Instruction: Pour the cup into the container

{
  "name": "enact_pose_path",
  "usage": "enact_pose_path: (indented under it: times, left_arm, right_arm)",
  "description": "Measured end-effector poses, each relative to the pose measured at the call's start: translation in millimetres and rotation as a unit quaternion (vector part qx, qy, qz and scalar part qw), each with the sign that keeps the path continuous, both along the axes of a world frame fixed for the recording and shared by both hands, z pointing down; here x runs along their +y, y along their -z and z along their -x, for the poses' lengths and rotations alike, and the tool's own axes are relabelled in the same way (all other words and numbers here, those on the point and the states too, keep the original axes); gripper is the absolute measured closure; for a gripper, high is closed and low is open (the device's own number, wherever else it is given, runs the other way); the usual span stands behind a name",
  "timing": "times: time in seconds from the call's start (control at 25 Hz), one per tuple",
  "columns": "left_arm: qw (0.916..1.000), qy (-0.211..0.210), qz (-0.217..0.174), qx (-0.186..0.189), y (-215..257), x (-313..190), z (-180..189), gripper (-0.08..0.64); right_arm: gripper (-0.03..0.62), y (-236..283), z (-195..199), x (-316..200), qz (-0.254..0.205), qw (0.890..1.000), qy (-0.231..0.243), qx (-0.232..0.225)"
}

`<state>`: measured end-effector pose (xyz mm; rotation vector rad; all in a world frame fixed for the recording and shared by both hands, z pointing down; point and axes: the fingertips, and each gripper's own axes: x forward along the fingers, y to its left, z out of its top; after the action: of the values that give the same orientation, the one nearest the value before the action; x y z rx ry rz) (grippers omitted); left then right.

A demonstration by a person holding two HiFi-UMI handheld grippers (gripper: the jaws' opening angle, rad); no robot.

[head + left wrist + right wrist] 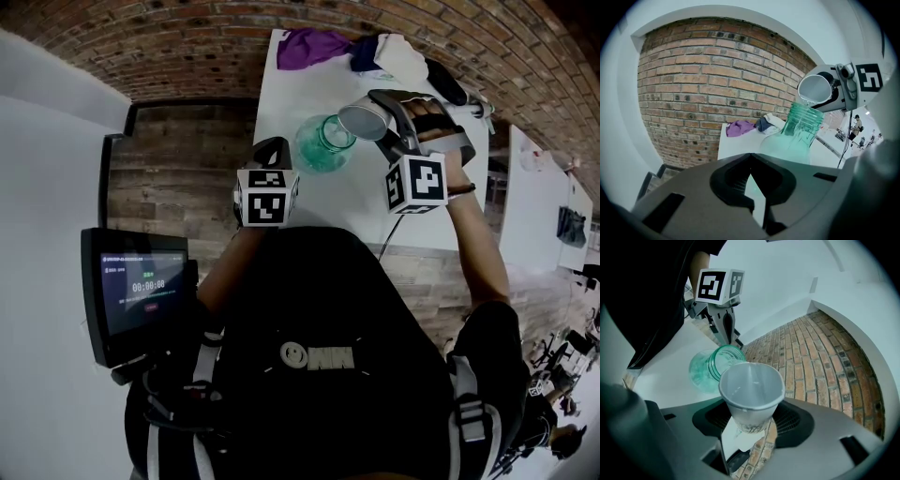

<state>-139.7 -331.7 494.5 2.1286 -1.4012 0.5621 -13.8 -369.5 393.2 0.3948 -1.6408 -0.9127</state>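
Cup (pixel 751 390) tipped over green jar (pixel 710 366) mouth, right gripper (pixel 749 423) fingers clamping it, left gripper (pixel 751 161) fingers together (empty), clothes (pixel 314 45) beyond.

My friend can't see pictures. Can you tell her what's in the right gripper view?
The right gripper holds a white paper cup, tipped toward the open mouth of a green glass jar on a white table. The left gripper is just behind the jar.
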Motion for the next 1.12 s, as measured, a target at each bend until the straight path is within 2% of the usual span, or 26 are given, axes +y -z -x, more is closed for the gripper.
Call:
enact_pose_path:
  times: [0.36,0.6,0.84,1.12]
  left_arm:
    - [1.0000,0.000,0.005,0.003,-0.3,1.1,-0.8,0.560]
    - [1.0000,0.002,0.003,0.006,-0.7,0.3,-1.0,0.560]
    - [1.0000,0.002,0.000,0.006,0.3,-0.6,-0.8,0.560]
    - [1.0000,0.000,0.000,0.005,2.4,-0.7,-1.3,0.560]
  right_arm:
    - [0.321,1.2,-2.1,-1.8,-0.016,1.000,0.009,0.020]
    - [0.321,2.4,2.1,-4.0,-0.053,0.996,0.042,0.063]
    - [0.321,5.7,3.5,-4.5,-0.071,0.993,0.058,0.080]
    - [0.321,11.6,9.8,-1.8,-0.113,0.980,0.102,0.129]
